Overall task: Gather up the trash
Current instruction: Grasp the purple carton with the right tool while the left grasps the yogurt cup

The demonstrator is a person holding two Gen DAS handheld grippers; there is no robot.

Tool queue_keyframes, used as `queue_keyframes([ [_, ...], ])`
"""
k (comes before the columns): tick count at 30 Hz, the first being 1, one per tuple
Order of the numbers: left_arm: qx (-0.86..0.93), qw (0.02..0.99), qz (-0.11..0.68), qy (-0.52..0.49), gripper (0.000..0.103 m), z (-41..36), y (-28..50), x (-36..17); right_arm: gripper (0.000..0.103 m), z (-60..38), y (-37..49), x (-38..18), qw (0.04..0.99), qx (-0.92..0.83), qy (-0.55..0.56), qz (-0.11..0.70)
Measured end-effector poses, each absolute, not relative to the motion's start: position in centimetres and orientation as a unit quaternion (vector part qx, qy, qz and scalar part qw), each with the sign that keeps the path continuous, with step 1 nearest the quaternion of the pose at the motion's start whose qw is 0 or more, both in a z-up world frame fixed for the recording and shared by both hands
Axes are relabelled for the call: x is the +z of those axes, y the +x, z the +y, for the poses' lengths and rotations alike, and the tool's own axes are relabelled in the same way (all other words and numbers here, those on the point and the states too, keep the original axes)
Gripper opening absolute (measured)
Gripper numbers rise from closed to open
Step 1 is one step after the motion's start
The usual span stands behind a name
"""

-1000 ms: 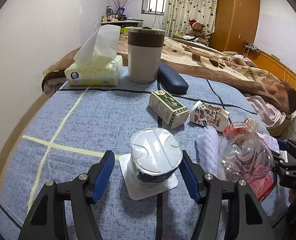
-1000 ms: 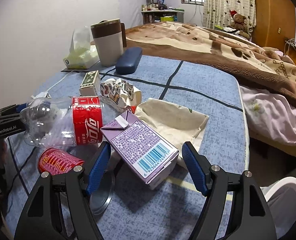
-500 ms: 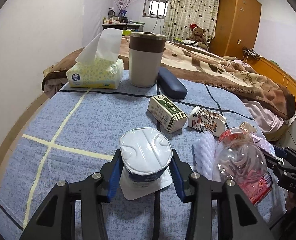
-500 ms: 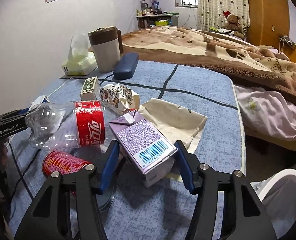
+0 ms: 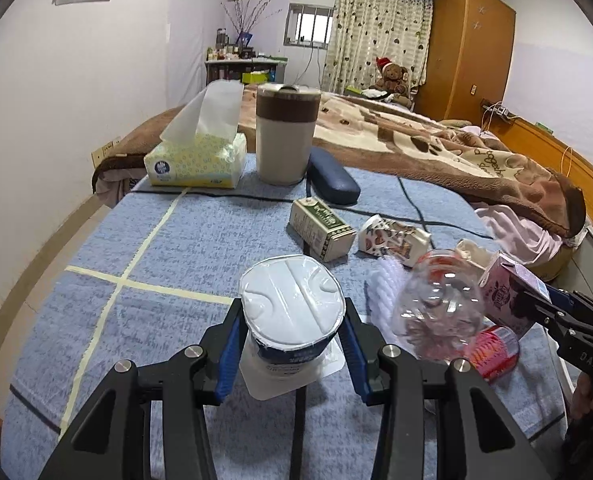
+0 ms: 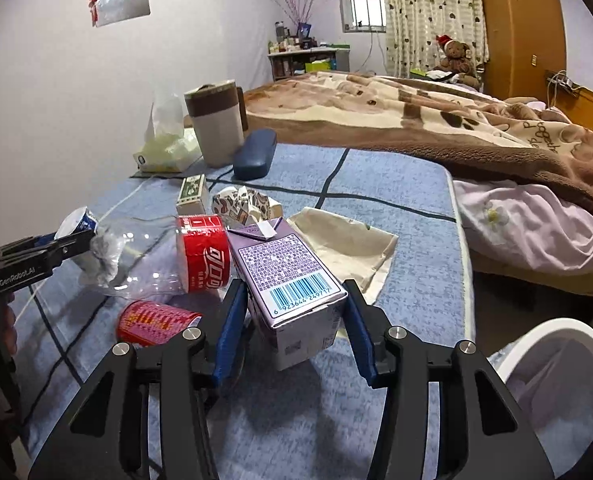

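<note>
The left gripper (image 5: 292, 344) squeezes the cup (image 5: 292, 316); the right gripper (image 6: 292, 332) has just closed on the carton (image 6: 292, 284). Lift both slowly and keep them level.

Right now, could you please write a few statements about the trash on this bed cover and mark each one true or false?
1. The left hand-held gripper is closed on a white yogurt cup. True.
2. The right hand-held gripper is closed on a red can. False: its jaws, which have just been closing, hold a purple drink carton; the red can lies on the blue cover.
3. The clear cola bottle stands upright. False: it lies on its side.
4. The tissue pack sits beside the beige and brown tumbler. True.
5. The dark blue glasses case is open. False: it is closed.
</note>
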State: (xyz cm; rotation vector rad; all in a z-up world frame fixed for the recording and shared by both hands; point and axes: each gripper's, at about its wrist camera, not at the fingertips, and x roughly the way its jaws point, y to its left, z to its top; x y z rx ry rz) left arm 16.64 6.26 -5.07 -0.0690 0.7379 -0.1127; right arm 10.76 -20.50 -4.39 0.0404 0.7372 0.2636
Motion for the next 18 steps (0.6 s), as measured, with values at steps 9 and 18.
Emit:
queue_keyframes([
  [9, -0.068, 0.939, 0.336, -0.024, 0.045, 4.8, 13.3, -2.4, 0.049, -21.2, 8.3, -2.5, 0.936, 0.120, 0.038, 0.329],
  [18, -0.092, 0.946, 0.311, -0.017, 0.046, 2.4, 10.2, -0.1, 0.049, -23.1, 5.8, -1.0, 0.946, 0.100, 0.054, 0.303],
])
